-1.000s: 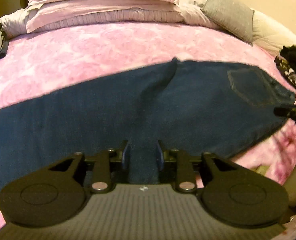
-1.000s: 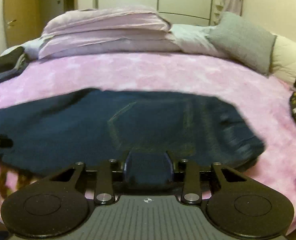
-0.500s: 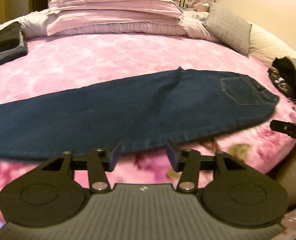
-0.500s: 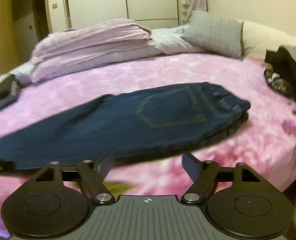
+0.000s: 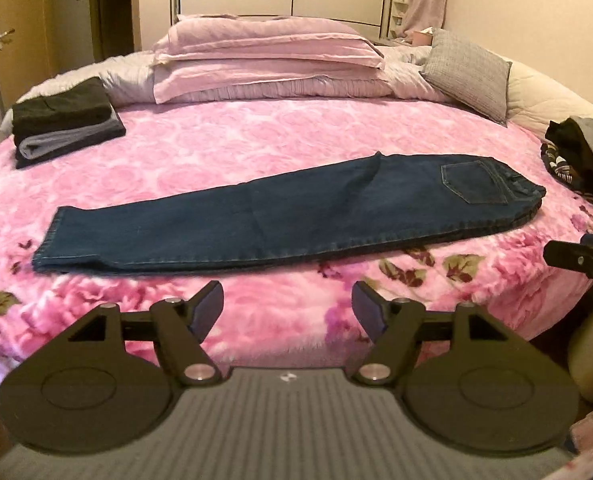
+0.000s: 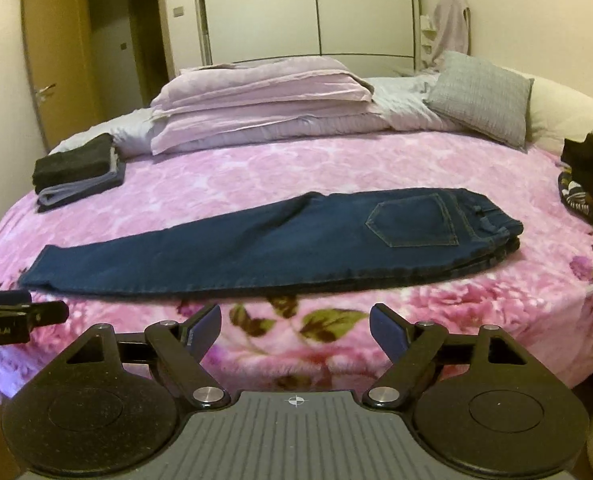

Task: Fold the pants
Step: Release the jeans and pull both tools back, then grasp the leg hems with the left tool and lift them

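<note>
The dark blue pants (image 5: pixel 296 216) lie flat on the bed, on top of a pink flowery blanket (image 5: pixel 256 148). They are folded once the long way, so one leg lies on the other. Their long side runs across the bed from left to right. The leg ends (image 5: pixel 56 240) point to the left and sit a bit nearer the front edge. The waist (image 6: pixel 488 216) points to the right and sits a bit farther back. A back pocket (image 6: pixel 412 220) faces up near the waist.

The left claw (image 5: pixel 287 310) is held in front of the pants, over the front edge of the blanket. Its jaws are opening, with nothing between them, and they do not touch the pants. The right claw (image 6: pixel 295 328) is held the same way, nearer the waist end. Its jaws are spread wide and still opening, and they hold nothing either. Each claw shows a little at the side of the other one's view.

A small stack of folded clothes (image 5: pixel 64 120), black on top and grey below, sits at the far left of the bed. Pink pillows (image 5: pixel 264 56) are piled at the head of the bed, with a grey cushion (image 6: pixel 480 96) leaning to their right. A loose heap of dark clothes (image 5: pixel 576 156) lies at the right edge. There is no box or basket to see here.
</note>
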Demonstrator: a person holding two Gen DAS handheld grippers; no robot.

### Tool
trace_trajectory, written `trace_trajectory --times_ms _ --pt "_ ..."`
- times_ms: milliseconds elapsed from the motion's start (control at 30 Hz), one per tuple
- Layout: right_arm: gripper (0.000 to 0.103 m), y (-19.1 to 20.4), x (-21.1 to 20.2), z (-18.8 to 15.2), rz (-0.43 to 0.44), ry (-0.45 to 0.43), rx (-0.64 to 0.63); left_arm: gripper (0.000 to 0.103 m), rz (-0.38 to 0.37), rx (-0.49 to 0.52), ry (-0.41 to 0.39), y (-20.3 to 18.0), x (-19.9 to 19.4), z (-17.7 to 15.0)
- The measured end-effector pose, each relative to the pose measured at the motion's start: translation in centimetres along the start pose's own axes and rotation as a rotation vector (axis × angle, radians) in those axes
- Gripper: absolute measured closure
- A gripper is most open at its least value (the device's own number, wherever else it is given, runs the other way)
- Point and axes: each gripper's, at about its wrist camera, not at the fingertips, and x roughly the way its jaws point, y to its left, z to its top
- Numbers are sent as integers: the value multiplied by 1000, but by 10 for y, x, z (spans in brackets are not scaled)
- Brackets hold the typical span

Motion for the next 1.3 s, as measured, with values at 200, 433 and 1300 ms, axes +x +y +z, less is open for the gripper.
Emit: trace_trajectory --times_ms 200,433,1300 --pt "24 -3 -18 -12 -29 -16 27 36 17 26 -15 -6 -18 -7" --pt "24 -8 -28 -16 -47 -30 43 35 20 43 -21 -10 -23 -8" --pt "24 -52 42 -2 -115 111 86 60 193 -268 -142 133 103 9"
